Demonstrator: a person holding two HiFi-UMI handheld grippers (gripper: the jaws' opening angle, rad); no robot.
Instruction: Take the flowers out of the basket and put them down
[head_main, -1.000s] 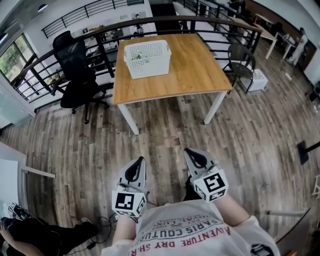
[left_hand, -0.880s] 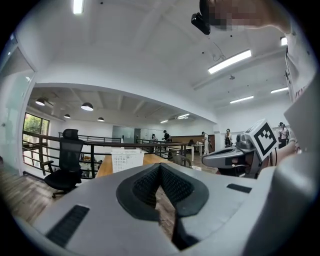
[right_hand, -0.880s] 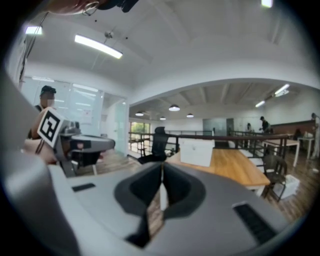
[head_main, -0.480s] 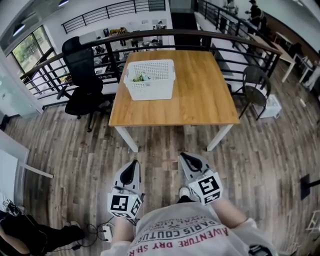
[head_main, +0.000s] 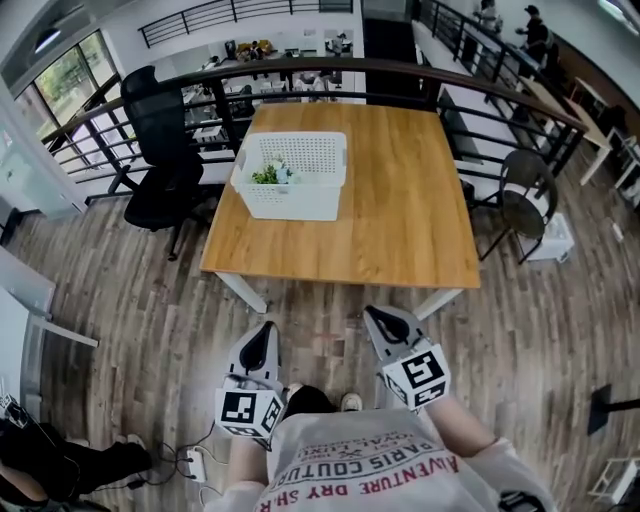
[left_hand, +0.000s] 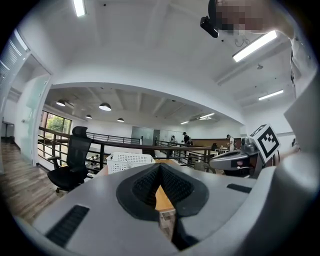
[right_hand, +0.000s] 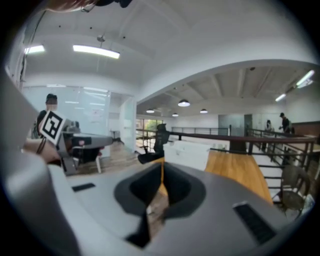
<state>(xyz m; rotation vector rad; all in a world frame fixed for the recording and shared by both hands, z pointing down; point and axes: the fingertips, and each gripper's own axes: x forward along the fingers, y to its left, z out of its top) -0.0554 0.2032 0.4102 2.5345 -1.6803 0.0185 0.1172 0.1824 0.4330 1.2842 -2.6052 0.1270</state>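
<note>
Left gripper (head_main: 266, 332) has its jaws together with nothing between them; in its own view the pads meet at the tips over a strip of table. Right gripper (head_main: 386, 316) is likewise closed and empty. Both are held low in front of the person's shirt (head_main: 370, 460), side by side and apart, pointing toward the table (head_main: 400, 215), short of its near edge and over the plank floor (head_main: 130, 300).

On the far left part of the table stands the basket (head_main: 300, 202), white and perforated, its long axis running across the head view. Flowers (head_main: 267, 175) lie inside at its left end, a small green clump below the rim; which way they point, and their long axis, cannot be made out. A black chair (head_main: 165, 150) stands left of the table, and a railing (head_main: 330, 68) curves behind it.
</note>
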